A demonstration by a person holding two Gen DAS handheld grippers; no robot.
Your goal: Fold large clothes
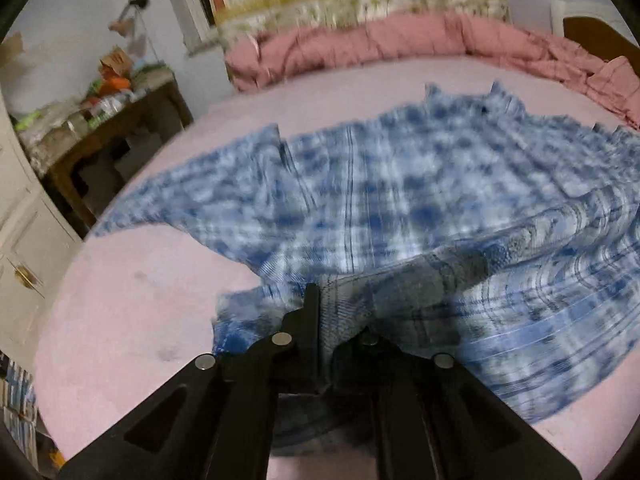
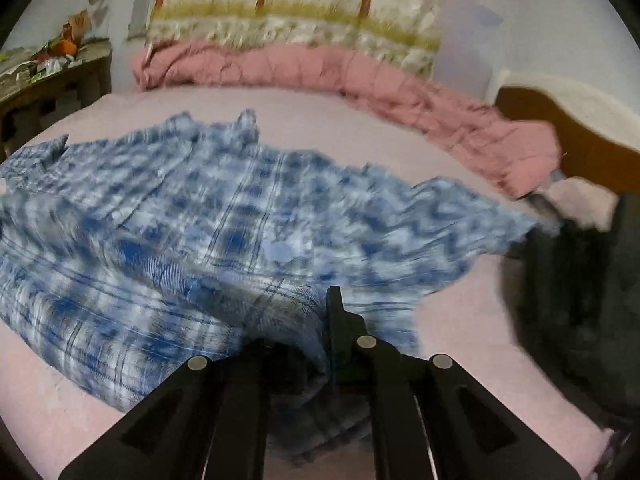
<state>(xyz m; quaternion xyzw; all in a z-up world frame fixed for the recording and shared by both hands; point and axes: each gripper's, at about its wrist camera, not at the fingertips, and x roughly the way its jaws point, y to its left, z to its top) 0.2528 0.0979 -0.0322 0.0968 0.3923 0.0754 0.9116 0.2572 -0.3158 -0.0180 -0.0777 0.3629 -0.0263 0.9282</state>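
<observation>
Shirt (image 1: 400, 184), blue-and-white plaid, motion-blurred

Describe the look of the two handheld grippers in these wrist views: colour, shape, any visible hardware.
Both the left gripper and right gripper are matte black, with angular linkage arms bearing slot-shaped cutouts, round silver pivot pins, and narrow flat fingers. No cables, markings, sleeves or hands show.

Motion is smearing the blue plaid shirt (image 1: 400, 184) in both views; its near hem is disappearing behind each gripper, hiding one finger per view.
</observation>
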